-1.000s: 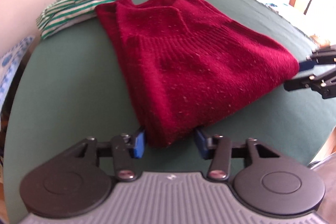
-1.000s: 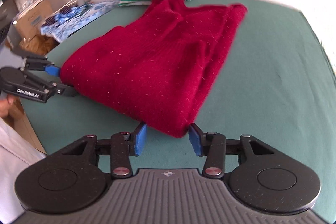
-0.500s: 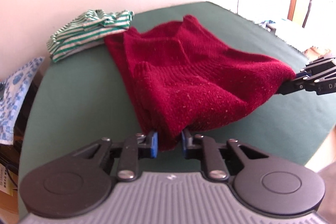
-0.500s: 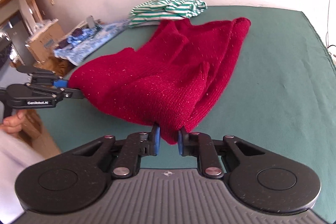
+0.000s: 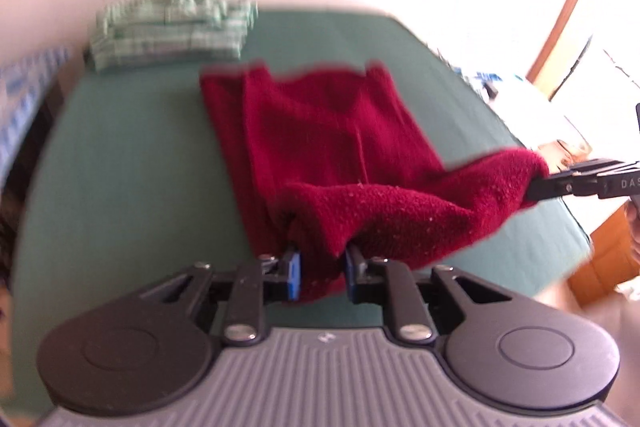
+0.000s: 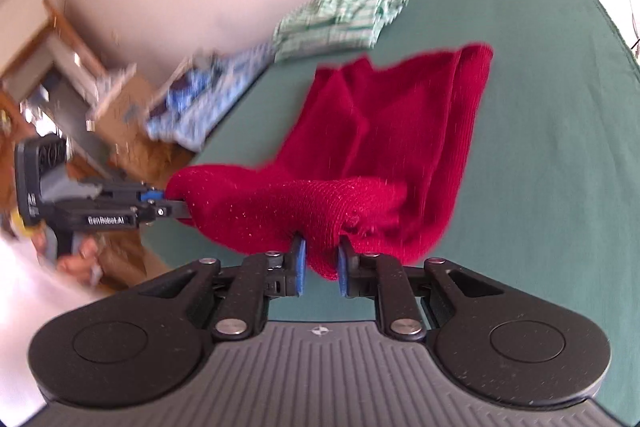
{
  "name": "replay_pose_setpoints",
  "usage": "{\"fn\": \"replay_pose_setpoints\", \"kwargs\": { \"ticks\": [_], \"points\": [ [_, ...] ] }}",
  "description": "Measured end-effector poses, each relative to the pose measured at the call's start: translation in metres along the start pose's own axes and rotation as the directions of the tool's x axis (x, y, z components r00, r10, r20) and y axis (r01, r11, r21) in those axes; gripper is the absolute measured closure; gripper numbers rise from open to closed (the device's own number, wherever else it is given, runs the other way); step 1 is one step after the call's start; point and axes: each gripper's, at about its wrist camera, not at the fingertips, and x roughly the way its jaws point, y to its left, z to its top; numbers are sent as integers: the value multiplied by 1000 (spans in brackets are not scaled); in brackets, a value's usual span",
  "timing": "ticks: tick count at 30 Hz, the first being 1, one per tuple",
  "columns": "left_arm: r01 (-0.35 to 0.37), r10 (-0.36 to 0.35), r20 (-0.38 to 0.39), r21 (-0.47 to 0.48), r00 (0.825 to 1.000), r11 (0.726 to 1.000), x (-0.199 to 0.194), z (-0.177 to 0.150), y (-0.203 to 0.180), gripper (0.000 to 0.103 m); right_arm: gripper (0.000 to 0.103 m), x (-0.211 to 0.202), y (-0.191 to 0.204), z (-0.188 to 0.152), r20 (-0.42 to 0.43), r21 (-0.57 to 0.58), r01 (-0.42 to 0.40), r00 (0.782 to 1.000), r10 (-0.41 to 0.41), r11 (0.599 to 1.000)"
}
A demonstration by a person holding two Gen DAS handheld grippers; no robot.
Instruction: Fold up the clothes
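Now my left claw (image 5: 320,269) and my right claw (image 6: 320,269) each pinch one near corner of the red sweater (image 5: 320,131). It is thick, fuzzy knit, and its long axis runs away from both claws toward the striped shirt (image 5: 168,23). The far end rests on the green surface (image 5: 132,167); the near edge sags between my claws.

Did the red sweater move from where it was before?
Yes. The red sweater has pulled away from the striped shirt, and both grippers have lifted its near edge off the green table.
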Motion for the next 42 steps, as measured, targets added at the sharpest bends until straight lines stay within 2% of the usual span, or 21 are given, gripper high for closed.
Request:
{"fn": "replay_pose_setpoints", "kwargs": {
  "ticks": [4,8,15,22,24,25,26,27,29,34,35,37,40,42],
  "points": [
    [-10,11,26,-27,1000,1000,22,48,13,85,86,11,-22,37,84,109,-21,996,11,994],
    [-45,43,-18,-84,999,995,59,78,32,84,86,34,-45,61,125,199,-32,992,7,980],
    [-75,56,-113,-171,992,982,120,97,66,78,87,75,-71,75,124,236,41,990,-72,971],
    [-110,94,-115,-144,989,983,156,99,67,62,86,114,-100,63,73,284,151,981,-178,947],
    [-114,98,-114,-141,989,983,159,92,64,60,82,112,-104,56,80,314,142,981,-175,939],
    [-117,103,-103,-139,989,983,156,89,62,60,77,109,-105,54,84,332,134,982,-170,934],
    [-116,103,-97,-140,990,983,151,87,62,60,66,104,-105,57,88,336,139,980,-178,932],
    [-109,95,-97,-151,991,982,147,84,63,60,62,96,-101,60,117,327,152,973,-199,933],
    [-97,82,-93,-177,992,979,139,77,64,60,61,81,-94,67,172,307,175,956,-236,935],
    [-130,119,-76,-161,990,978,128,69,56,58,61,94,-62,78,175,147,150,969,-175,978],
    [-144,134,-72,-156,988,977,128,67,55,55,61,104,-54,75,159,97,203,963,-216,974],
    [-163,153,-69,-169,986,972,130,62,58,42,59,123,-48,67,130,23,278,952,-279,960],
    [-149,138,-69,-178,988,973,132,61,61,40,60,130,-58,54,117,54,295,947,-300,954],
    [-132,121,-72,-177,990,975,133,62,62,47,59,120,-56,55,142,61,296,943,-302,953]
  ]
}}
